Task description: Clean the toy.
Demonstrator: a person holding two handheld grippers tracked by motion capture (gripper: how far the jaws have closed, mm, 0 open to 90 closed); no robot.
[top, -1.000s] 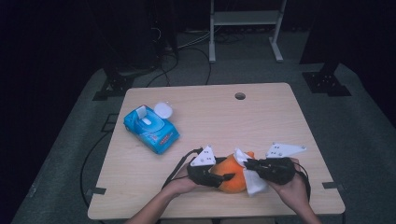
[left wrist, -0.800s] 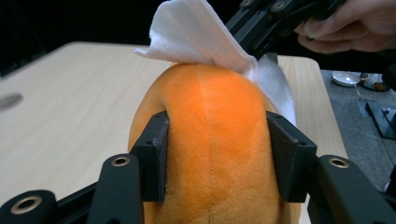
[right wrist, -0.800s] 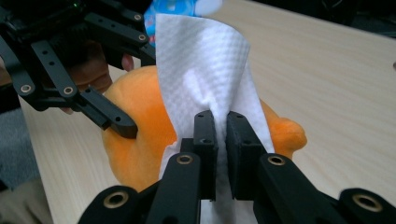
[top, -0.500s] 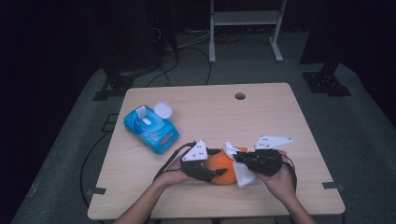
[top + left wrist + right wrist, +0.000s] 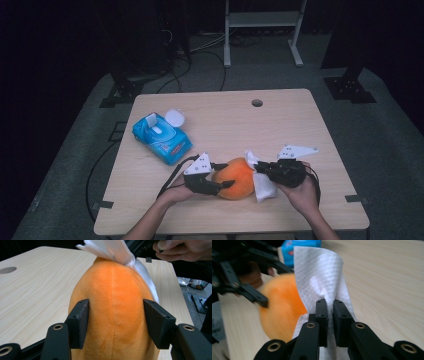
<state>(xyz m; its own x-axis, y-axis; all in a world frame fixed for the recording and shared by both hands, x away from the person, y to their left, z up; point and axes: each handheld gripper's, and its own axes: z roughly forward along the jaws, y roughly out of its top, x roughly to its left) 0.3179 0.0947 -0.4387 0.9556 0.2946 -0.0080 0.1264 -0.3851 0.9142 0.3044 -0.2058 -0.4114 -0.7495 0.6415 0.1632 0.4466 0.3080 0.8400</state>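
An orange plush ball (image 5: 236,177) rests near the table's front edge. My left gripper (image 5: 225,176) is shut on the ball (image 5: 113,315), one jaw pressed to each side of it. My right gripper (image 5: 260,169) is shut on a white tissue (image 5: 261,182), pinching a fold of the tissue (image 5: 322,282) between its jaws (image 5: 330,305). The tissue lies against the right side of the ball (image 5: 280,312) and drapes over its far end (image 5: 117,251).
A blue wet-wipe pack (image 5: 161,137) with its white lid flipped open lies at the left of the wooden table (image 5: 230,120). A round cable hole (image 5: 257,103) sits near the far edge. Dark floor, cables and a white stand surround the table.
Both hands with the ball and tissue have shifted slightly left along the front edge. The tissue stays pinched against the ball.
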